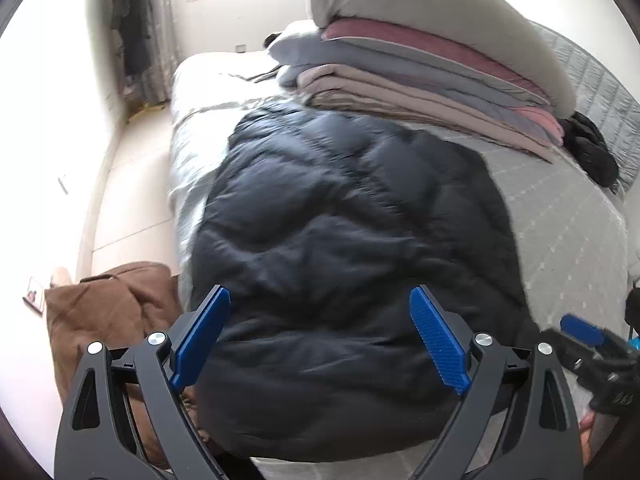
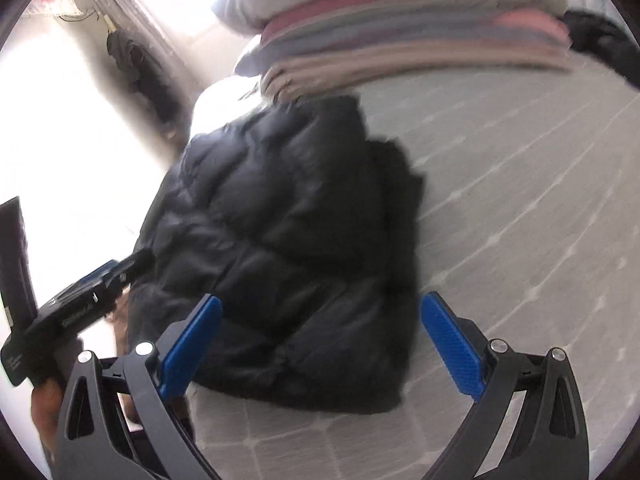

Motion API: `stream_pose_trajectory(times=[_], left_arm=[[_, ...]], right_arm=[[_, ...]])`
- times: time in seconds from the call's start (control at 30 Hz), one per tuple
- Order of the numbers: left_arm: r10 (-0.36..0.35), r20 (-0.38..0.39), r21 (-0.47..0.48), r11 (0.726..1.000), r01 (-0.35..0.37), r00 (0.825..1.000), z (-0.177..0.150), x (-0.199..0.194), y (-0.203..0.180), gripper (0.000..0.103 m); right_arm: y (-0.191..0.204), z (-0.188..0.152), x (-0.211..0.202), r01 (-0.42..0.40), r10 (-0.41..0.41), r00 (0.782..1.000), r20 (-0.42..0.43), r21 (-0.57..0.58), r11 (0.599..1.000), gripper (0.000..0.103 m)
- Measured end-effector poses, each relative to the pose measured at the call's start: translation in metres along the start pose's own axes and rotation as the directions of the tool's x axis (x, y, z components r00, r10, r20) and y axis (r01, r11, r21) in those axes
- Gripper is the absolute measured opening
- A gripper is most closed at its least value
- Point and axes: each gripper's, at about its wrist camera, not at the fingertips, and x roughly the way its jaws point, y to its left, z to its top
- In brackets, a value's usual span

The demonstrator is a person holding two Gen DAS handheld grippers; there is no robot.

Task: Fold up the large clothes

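- I am looking at a home bedroom: a bed point(image 1: 560, 216) under a grey quilted cover is filling most of both views.
- Folded blankets point(image 1: 420, 92) are sitting stacked at its far end, with a pale pillow point(image 1: 432, 20) lying on top.
- Dark clothes point(image 1: 130, 20) are hanging beside a curtain point(image 1: 162, 40) near a bright window.
- A brown cushion point(image 1: 108, 320) is resting on the pale floor beside the bed.

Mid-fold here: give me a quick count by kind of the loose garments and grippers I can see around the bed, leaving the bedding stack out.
Dark puffer jacket on the bed: 1
Brown garment off the bed's edge: 1
Black garment beside the folded bedding stack: 1
Grippers, both with jaws open and holding nothing: 2, the left gripper and the right gripper
Total: 5
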Motion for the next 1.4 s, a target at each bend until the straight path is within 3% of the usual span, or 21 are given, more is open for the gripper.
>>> stream_pose_trajectory(times=[0.07,0.13,0.2,0.23,0.33,0.4,0.5,0.57,0.6,0.63,0.67,0.73,0.77,0.93,0.97,1.0,1.07,1.1,1.2,1.3,1.4], left_arm=[[0.016,-0.011,-0.007,1.0,-0.016,1.0,-0.002,0.006,0.008,0.088],[0.014,-0.063,-0.009,1.0,-0.015,0.998,-0.004,0.02,0.016,0.088],[-0.021,-0.093,-0.033,0.999,0.018,0.995,-0.006,0.026,0.024,0.088],[-0.023,-0.086,-0.046,0.999,0.019,0.996,-0.005,0.023,0.031,0.088],[0.021,-0.027,-0.054,0.998,-0.023,0.999,0.0,0.011,0.05,0.088],[0.042,-0.032,-0.081,0.996,-0.044,0.999,0.002,0.013,0.069,0.088],[-0.037,-0.096,-0.18,0.984,0.02,0.995,0.0,0.026,0.106,0.088],[-0.109,-0.137,-0.241,0.968,0.073,0.985,-0.006,0.036,0.124,0.088],[-0.156,-0.152,-0.28,0.954,0.109,0.976,-0.009,0.041,0.134,0.088],[-0.204,-0.164,-0.314,0.938,0.145,0.965,-0.012,0.046,0.14,0.088],[-0.238,-0.171,-0.334,0.927,0.171,0.956,-0.013,0.05,0.143,0.088],[-0.266,-0.185,-0.349,0.918,0.19,0.946,-0.016,0.055,0.146,0.088],[-0.271,-0.191,-0.348,0.918,0.193,0.944,-0.017,0.058,0.146,0.088],[-0.296,-0.198,-0.321,0.92,0.223,0.934,-0.016,0.066,0.137,0.088],[-0.303,-0.194,-0.307,0.922,0.236,0.933,-0.01,0.067,0.132,0.088],[-0.31,-0.189,-0.281,0.926,0.251,0.932,-0.008,0.066,0.126,0.088],[-0.305,-0.169,-0.2,0.942,0.271,0.937,-0.003,0.06,0.107,0.084],[-0.283,-0.164,-0.141,0.955,0.262,0.945,0.0,0.058,0.093,0.075],[-0.235,-0.152,-0.06,0.972,0.229,0.96,0.002,0.051,0.07,0.061],[-0.294,-0.113,-0.026,0.956,0.293,0.949,0.004,0.037,0.06,0.052],[-0.386,-0.093,0.036,0.92,0.39,0.918,0.002,0.022,0.042,0.048]], right_arm=[[-0.005,-0.006,0.032,-0.016,0.017,0.992,-0.121,0.008,1.0,0.096],[-0.023,-0.013,0.064,-0.093,0.112,0.967,-0.229,0.094,0.991,0.097],[-0.038,-0.009,0.06,-0.147,0.185,0.955,-0.23,0.171,0.974,0.096],[-0.047,-0.002,0.046,-0.187,0.227,0.955,-0.189,0.207,0.96,0.096],[-0.07,0.01,0.021,-0.141,0.172,0.978,-0.116,0.234,0.962,0.096],[-0.087,0.007,0.028,-0.144,0.193,0.97,-0.148,0.288,0.947,0.096],[-0.106,-0.01,0.068,-0.249,0.377,0.897,-0.231,0.441,0.862,0.098],[-0.106,-0.009,0.07,-0.252,0.38,0.898,-0.22,0.452,0.856,0.098],[-0.103,-0.008,0.069,-0.301,0.426,0.882,-0.201,0.456,0.838,0.098],[-0.095,-0.008,0.073,-0.399,0.532,0.823,-0.197,0.466,0.79,0.098],[-0.086,-0.008,0.08,-0.443,0.587,0.781,-0.214,0.473,0.762,0.098],[-0.066,-0.01,0.085,-0.415,0.544,0.795,-0.267,0.414,0.81,0.098],[-0.058,-0.012,0.091,-0.429,0.559,0.782,-0.276,0.412,0.804,0.098],[-0.068,-0.014,0.097,-0.553,0.675,0.731,-0.099,0.493,0.671,0.095],[-0.066,-0.013,0.094,-0.57,0.678,0.73,-0.085,0.472,0.673,0.085],[-0.064,-0.013,0.092,-0.567,0.667,0.739,-0.089,0.453,0.688,0.055],[-0.055,-0.011,0.088,-0.588,0.676,0.733,-0.075,0.429,0.685,0.046],[-0.049,-0.008,0.084,-0.597,0.671,0.738,-0.067,0.399,0.696,0.042],[-0.036,-0.004,0.066,-0.618,0.663,0.748,-0.019,0.343,0.707,0.032],[-0.031,-0.003,0.038,-0.641,0.661,0.749,0.044,0.3,0.706,0.03],[-0.034,-0.009,-0.005,-0.644,0.643,0.76,0.091,0.236,0.728,0.029]])
